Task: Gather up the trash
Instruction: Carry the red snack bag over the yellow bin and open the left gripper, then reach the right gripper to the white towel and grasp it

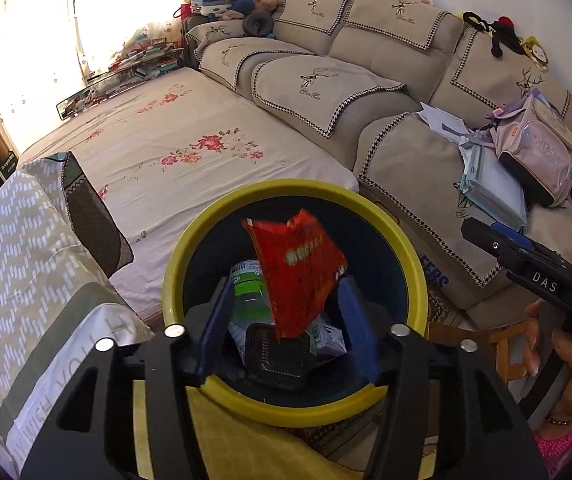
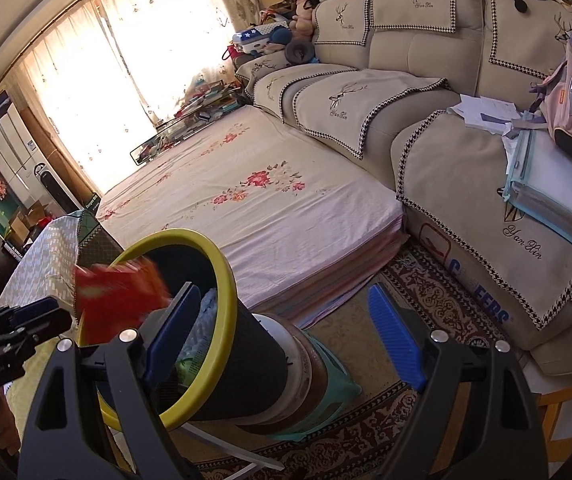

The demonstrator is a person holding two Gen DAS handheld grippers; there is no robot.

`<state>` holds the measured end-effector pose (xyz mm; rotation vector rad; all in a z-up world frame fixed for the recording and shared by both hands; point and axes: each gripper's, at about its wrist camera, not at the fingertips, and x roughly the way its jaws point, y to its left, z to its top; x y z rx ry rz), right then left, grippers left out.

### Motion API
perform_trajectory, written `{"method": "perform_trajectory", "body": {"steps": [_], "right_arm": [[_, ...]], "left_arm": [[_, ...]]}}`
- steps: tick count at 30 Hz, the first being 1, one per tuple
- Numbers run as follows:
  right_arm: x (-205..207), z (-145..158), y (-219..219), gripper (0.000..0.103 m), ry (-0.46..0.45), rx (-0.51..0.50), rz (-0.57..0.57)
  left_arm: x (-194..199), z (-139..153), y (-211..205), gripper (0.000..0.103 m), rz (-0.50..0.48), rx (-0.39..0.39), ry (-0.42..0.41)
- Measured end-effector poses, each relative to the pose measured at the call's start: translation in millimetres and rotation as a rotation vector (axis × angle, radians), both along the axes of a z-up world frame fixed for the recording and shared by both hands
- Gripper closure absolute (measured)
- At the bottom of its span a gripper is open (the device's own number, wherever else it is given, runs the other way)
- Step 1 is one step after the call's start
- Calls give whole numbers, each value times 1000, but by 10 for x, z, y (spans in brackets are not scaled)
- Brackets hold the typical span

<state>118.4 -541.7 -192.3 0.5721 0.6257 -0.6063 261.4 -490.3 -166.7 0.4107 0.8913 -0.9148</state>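
The left gripper (image 1: 282,316) is spread wide, gripping nothing; the red snack wrapper (image 1: 297,276) sits between its 2 fingers over the yellow-rimmed bin (image 1: 413,280), lower centre. The right gripper (image 2: 286,336) is also wide and empty, the bin at lower left.

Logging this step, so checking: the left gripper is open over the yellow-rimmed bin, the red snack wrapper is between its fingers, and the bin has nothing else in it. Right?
Not quite: the bin is not otherwise empty. The left wrist view shows a green-labelled plastic bottle and a black plastic tray already inside. The rest stands: the left gripper is open above it, with the red snack wrapper between its fingers.
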Motion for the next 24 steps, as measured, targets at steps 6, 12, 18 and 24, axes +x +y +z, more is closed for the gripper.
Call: {"method": "perform_trajectory", "body": {"steps": [6,12,18,24], "right_arm": [[54,40,80,22,-7,-3,26],[209,148,344,22,-13,-21,94],[507,266,800,21,-3,-51,218],[903,377,1509,21,9,-80,402]], "left_arm": [[-32,182,473,33,68,-41,-5],[-240,588,1284,20,182,-133,-103],[-444,877,2184,14,343,-179,-190],[-616,982,3106,12,530,-202,-246]]}}
